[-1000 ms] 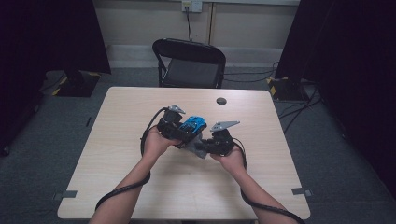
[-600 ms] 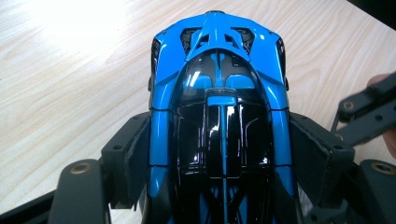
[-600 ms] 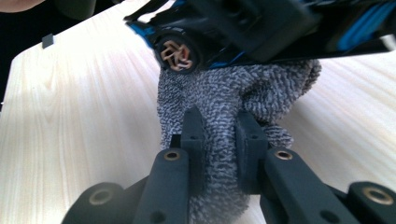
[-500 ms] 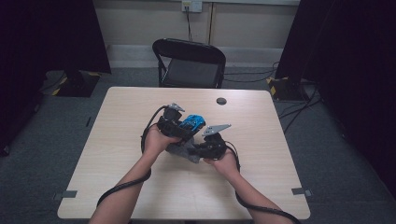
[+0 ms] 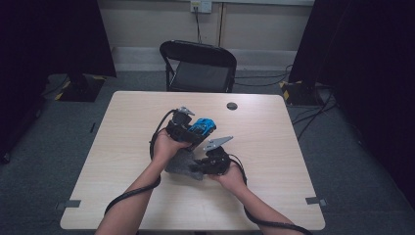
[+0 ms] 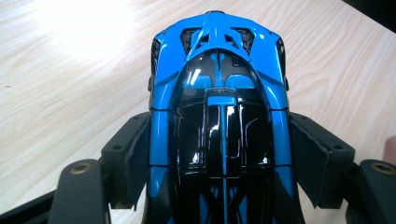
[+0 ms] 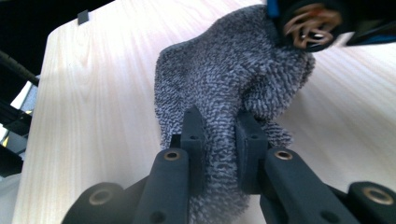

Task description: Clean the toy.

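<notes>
Blue toy car (image 6: 219, 116): clamped between the left tongs (image 6: 219, 154), held above the bench (image 5: 274, 147). Grey cloth (image 7: 224, 93): pinched in the closed right tongs (image 7: 219, 135), hanging just beside the car, over the bench.

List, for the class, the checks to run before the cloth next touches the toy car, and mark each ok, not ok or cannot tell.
1. Left gripper clamps the blue toy car by both sides: ok.
2. Right gripper is shut on the grey cloth: ok.
3. Car is lifted off the table: cannot tell.
4. Cloth reaches the car's wheel: ok, it lies right beside it.
5. Small dark disc lies away from the hands: ok.
</notes>
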A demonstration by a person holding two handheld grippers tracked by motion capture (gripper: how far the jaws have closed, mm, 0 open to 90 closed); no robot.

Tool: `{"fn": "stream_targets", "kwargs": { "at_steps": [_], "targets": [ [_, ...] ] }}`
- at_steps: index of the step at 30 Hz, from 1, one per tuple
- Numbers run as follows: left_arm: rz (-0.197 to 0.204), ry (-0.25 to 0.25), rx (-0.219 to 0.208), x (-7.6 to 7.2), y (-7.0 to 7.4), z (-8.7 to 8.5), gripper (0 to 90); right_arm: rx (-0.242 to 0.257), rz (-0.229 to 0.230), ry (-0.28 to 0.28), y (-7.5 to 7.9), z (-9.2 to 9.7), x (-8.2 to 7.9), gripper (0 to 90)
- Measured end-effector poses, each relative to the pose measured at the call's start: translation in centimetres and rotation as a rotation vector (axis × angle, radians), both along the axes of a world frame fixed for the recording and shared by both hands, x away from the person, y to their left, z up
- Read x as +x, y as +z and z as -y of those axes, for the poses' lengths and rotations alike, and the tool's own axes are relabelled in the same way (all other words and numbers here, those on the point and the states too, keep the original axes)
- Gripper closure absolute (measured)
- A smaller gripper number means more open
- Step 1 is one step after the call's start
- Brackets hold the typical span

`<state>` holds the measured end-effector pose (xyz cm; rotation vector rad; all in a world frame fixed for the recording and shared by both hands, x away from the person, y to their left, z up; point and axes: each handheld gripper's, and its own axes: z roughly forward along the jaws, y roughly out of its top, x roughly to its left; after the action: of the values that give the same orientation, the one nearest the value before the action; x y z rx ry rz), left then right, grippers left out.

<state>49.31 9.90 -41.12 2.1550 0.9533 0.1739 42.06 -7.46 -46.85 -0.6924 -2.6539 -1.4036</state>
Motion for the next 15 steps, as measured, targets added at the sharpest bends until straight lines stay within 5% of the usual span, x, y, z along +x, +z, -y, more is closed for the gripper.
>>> {"fn": "stream_targets", "kwargs": {
  "at_steps": [6, 15],
  "targets": [
    [0.004, 0.011, 0.002, 0.2, 0.4, -0.5, 28.3, 0.001, 0.003, 0.011, 0.1, 0.2, -0.4, 76.8],
    [0.021, 0.053, 0.015, -0.2, 1.4, -3.3, 28.3, -0.015, 0.026, -0.068, 1.2, 3.4, 0.5, 76.6]
  ]
}}
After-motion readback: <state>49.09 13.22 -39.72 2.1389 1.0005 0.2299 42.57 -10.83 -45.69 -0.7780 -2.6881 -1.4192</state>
